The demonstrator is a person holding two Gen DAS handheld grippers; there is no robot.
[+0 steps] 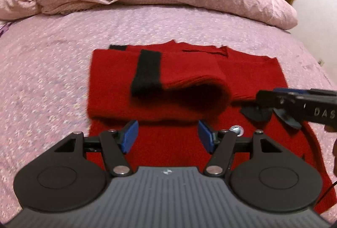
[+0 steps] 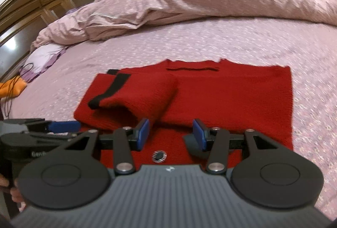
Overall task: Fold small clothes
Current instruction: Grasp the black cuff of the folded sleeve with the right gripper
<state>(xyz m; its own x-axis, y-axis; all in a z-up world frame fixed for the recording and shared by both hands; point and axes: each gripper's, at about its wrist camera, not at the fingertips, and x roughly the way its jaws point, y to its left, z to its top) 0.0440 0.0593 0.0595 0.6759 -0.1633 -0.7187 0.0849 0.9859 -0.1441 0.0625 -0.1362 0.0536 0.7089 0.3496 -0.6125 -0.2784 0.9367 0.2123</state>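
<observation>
My left gripper [image 1: 167,137] stood apart over the red sweater [image 1: 189,84]; my right gripper [image 2: 171,133] gaped too, seemingly empty.

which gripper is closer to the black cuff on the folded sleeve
Left. The left gripper sits straight in front of the black cuff, jaws open and empty. The right gripper is further along, near the sleeve's shoulder end.

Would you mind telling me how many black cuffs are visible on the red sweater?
2. One cuff ends the sleeve folded across the sweater's left half; the other peeks out at the far left edge. More may be hidden underneath.
</observation>
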